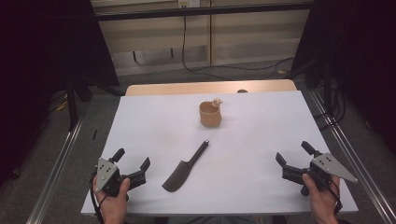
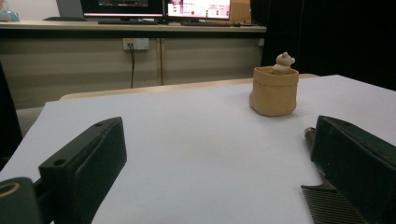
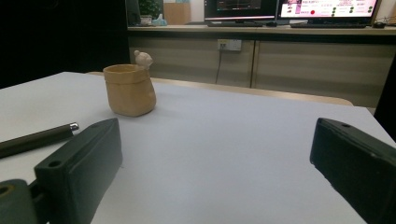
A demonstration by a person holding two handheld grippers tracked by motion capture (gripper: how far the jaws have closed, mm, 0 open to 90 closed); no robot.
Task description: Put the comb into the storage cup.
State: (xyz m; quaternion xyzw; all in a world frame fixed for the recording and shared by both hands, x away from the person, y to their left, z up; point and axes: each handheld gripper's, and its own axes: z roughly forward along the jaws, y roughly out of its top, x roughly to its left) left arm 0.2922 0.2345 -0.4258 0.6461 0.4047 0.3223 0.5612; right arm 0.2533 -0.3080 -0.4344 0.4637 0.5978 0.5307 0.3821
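Observation:
A tan cup (image 1: 210, 114) with a small animal figure on its rim stands on the white table (image 1: 261, 135), toward the back centre; I also see the cup (image 2: 274, 90) in the left gripper view and the cup (image 3: 129, 88) in the right gripper view. A dark comb (image 1: 184, 168) with a long handle lies in front of it, teeth end toward me. My left gripper (image 1: 132, 159) rests open at the front left, empty, with the comb (image 2: 327, 201) by its right jaw. At the front right my right gripper (image 1: 292, 152) is open and empty, the comb's handle (image 3: 35, 138) off to its left.
The table's wooden back edge (image 1: 210, 87) shows behind the white top. Metal rails (image 1: 60, 158) run along both sides on the floor. A cable (image 1: 184, 46) hangs at the back wall. Monitors (image 3: 289, 9) stand on a far desk.

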